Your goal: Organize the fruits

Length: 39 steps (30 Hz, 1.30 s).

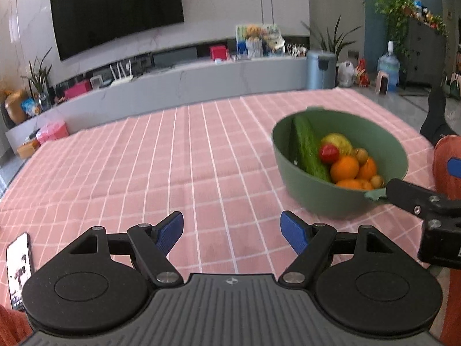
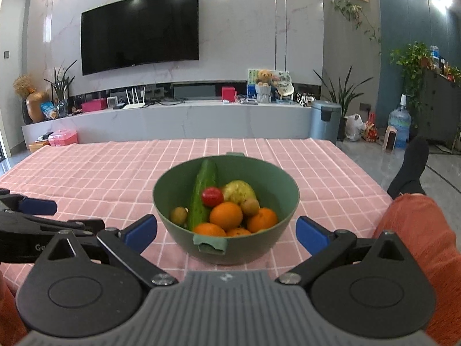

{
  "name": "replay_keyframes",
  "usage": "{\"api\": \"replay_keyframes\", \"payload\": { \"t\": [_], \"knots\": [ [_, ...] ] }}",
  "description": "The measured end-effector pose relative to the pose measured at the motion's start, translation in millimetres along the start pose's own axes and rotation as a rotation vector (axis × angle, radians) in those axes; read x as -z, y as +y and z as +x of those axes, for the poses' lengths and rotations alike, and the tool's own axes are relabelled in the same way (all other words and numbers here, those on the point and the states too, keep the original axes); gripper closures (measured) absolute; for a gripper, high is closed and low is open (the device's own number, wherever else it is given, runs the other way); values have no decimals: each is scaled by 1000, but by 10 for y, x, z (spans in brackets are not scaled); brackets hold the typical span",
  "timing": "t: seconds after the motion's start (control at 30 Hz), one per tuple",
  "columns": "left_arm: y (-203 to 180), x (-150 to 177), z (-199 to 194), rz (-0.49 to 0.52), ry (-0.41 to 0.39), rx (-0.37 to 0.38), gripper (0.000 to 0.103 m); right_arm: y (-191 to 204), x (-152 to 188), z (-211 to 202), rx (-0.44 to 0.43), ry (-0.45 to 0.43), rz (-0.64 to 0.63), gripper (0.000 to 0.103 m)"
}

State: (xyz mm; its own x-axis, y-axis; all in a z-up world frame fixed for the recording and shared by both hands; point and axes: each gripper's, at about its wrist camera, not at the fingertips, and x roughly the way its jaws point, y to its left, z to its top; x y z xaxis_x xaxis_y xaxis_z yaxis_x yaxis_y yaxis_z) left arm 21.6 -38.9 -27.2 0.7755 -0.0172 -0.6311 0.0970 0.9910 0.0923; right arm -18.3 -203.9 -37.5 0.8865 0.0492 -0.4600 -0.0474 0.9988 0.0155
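Leaning cucumber (image 2: 203,194), tip away

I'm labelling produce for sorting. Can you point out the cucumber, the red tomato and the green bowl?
cucumber (image 2: 201,199): right wrist view, middle of its long green body.
red tomato (image 2: 212,197): right wrist view, centre of its skin.
green bowl (image 2: 247,248): right wrist view, bare outer wall in front.

The bowl (image 2: 226,248) is sitting on the table (image 2: 115,178), holding a cucumber (image 2: 201,199) lying left of the oranges (image 2: 226,216); a phone (image 1: 18,271) is lying far left.
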Motion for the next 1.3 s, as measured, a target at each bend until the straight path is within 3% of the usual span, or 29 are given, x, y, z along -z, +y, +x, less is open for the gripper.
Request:
{"api": "replay_keyframes", "payload": {
  "t": [1.3],
  "knots": [
    [78, -35, -37, -19, 32, -14, 13, 9, 46, 31, -33, -18, -9, 5]
  ]
}}
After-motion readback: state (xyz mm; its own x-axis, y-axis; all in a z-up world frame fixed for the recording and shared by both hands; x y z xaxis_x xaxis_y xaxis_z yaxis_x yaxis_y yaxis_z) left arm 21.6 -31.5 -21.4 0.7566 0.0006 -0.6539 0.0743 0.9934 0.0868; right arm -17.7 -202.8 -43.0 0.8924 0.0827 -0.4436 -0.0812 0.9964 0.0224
